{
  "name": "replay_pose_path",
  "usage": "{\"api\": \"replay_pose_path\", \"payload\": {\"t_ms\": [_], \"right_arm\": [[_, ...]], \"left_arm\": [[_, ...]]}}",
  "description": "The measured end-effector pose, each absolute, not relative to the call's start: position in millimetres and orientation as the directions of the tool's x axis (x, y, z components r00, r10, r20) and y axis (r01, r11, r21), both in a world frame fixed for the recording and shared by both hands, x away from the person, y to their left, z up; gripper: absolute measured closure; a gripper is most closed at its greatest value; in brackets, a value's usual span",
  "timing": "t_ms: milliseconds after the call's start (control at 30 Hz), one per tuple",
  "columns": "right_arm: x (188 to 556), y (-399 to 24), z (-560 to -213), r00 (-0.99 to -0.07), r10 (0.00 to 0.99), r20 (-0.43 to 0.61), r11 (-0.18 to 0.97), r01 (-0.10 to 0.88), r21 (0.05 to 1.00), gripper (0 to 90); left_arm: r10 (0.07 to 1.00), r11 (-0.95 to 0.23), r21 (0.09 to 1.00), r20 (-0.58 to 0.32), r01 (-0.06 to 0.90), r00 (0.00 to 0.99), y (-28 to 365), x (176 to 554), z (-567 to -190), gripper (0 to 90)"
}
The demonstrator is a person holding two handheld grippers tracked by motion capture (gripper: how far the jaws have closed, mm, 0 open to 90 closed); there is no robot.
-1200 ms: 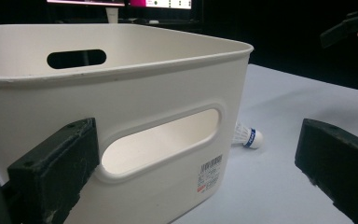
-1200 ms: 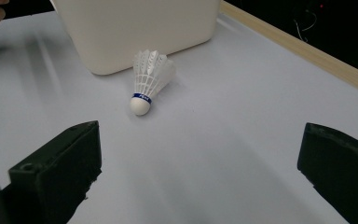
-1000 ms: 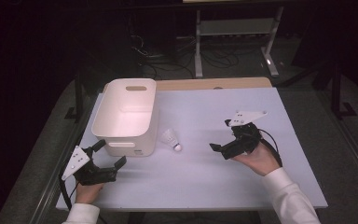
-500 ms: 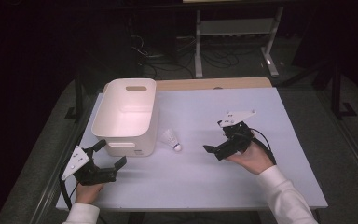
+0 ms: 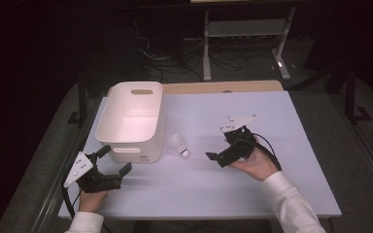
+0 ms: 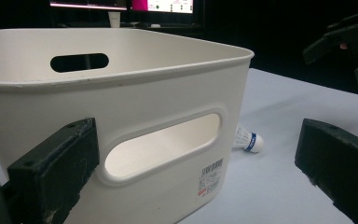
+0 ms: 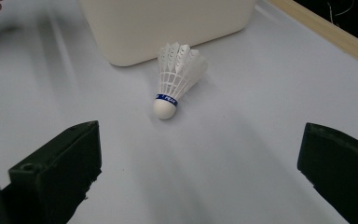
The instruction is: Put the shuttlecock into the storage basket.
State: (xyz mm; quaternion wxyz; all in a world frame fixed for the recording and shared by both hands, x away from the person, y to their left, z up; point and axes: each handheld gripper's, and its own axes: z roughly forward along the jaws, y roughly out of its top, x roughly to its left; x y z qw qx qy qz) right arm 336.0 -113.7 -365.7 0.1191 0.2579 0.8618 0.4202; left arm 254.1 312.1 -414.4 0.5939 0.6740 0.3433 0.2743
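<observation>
A white shuttlecock (image 5: 179,145) (image 7: 176,79) (image 6: 247,140) with a blue band lies on its side on the pale table, just right of a white plastic bin (image 5: 131,119) (image 6: 121,107). My right gripper (image 5: 215,158) (image 7: 200,177) is open, a short way right of the shuttlecock and pointed at it, with nothing between its jaws. My left gripper (image 5: 114,159) (image 6: 200,177) is open near the table's front left corner, facing the bin's near wall and its handle slot. The bin looks empty in the high view.
The table (image 5: 272,194) has bare room at the front and right. A wooden strip (image 5: 223,87) runs along its far edge. Beyond it, a metal stand (image 5: 245,34) and cables lie on the dark floor.
My right gripper has moved left and a little nearer the front, closing in on the shuttlecock. The left gripper, bin and shuttlecock have stayed where they were.
</observation>
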Motion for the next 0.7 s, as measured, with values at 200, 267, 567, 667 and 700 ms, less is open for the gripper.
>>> {"api": "replay_pose_path", "payload": {"t_ms": [200,267,567,667,700], "right_arm": [[339,-107,-368,-0.840,0.541,0.033,0.513,0.361,0.779,0.0],[341,-105,-369,-0.838,0.544,0.038,0.516,0.369,0.773,0.0],[345,-96,-372,-0.835,0.548,0.050,0.531,0.393,0.750,0.0],[346,-92,-373,-0.835,0.548,0.056,0.536,0.401,0.743,0.0],[347,-91,-374,-0.835,0.547,0.057,0.538,0.403,0.741,0.0]], "left_arm": [[0.786,-0.068,0.988,-0.031,0.137,0.618,312,254,-414,0.0],[0.785,-0.067,0.988,-0.031,0.136,0.618,312,254,-414,0.0],[0.785,-0.051,0.990,-0.041,0.131,0.618,311,253,-414,0.0],[0.784,-0.055,0.990,-0.039,0.133,0.619,311,253,-414,0.0],[0.783,-0.060,0.990,-0.035,0.131,0.621,311,253,-414,0.0]]}}
